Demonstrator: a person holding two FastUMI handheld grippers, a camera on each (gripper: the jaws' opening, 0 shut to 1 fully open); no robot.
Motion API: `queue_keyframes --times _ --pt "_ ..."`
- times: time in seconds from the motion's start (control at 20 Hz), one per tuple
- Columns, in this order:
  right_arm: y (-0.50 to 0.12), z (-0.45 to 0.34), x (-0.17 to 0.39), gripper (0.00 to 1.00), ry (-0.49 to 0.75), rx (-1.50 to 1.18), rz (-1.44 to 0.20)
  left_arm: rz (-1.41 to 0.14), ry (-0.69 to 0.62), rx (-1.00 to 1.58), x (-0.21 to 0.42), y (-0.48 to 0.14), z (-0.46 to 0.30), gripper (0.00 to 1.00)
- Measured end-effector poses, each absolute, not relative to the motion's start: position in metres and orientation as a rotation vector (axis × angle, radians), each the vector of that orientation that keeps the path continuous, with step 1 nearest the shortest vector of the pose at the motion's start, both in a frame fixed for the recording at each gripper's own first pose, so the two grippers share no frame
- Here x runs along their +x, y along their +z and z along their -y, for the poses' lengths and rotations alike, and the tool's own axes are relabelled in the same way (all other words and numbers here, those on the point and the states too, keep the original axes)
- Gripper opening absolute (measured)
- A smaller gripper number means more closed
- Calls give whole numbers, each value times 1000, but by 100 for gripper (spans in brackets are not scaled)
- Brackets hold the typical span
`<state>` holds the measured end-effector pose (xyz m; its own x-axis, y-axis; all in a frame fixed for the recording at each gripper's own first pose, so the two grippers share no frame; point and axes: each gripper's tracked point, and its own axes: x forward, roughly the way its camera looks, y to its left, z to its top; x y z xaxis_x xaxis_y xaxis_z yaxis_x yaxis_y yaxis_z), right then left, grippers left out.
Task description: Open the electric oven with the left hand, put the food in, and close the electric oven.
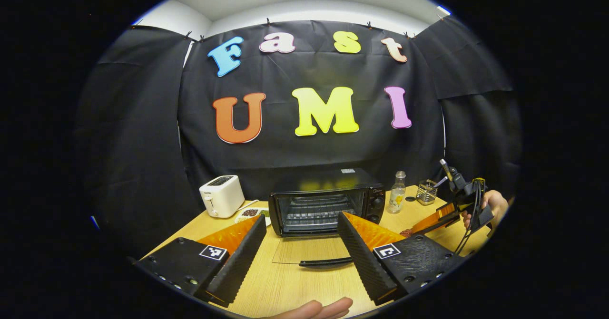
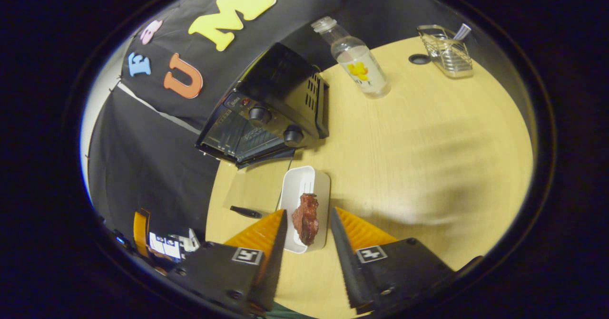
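The black electric oven stands at mid-table with its glass door folded down flat, the handle nearest me. My left gripper is open just in front of the door, holding nothing. To the right a hand holds my right gripper. In the right gripper view a brown piece of meat lies on a white tray beside the open oven. My right gripper is open, with a finger on either side of the meat.
A white toaster and a small plate sit left of the oven. A clear bottle and a wire basket stand at the back right. A hand shows at the near table edge.
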<state>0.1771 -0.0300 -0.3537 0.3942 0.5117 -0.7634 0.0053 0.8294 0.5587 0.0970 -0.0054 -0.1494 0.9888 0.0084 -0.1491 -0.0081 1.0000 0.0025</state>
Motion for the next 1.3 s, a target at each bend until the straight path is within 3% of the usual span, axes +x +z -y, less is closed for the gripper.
queue_keyframes --times 0.05,0.15,0.6,0.95,1.3 --pt "-353 27 173 15 318 563 -1126 -142 3 -6 91 -147 3 96" --pt "-347 28 167 11 319 524 -1103 -140 -6 -26 77 -146 0 96" --pt "-267 -19 121 10 346 98 -777 -65 -43 -15 13 -129 -14 96" --pt "-232 -77 108 10 318 -7 -550 -90 -6 -3 -26 -152 -43 95" --pt "-228 -155 118 10 350 44 -417 -25 48 -85 -68 -134 -96 96"
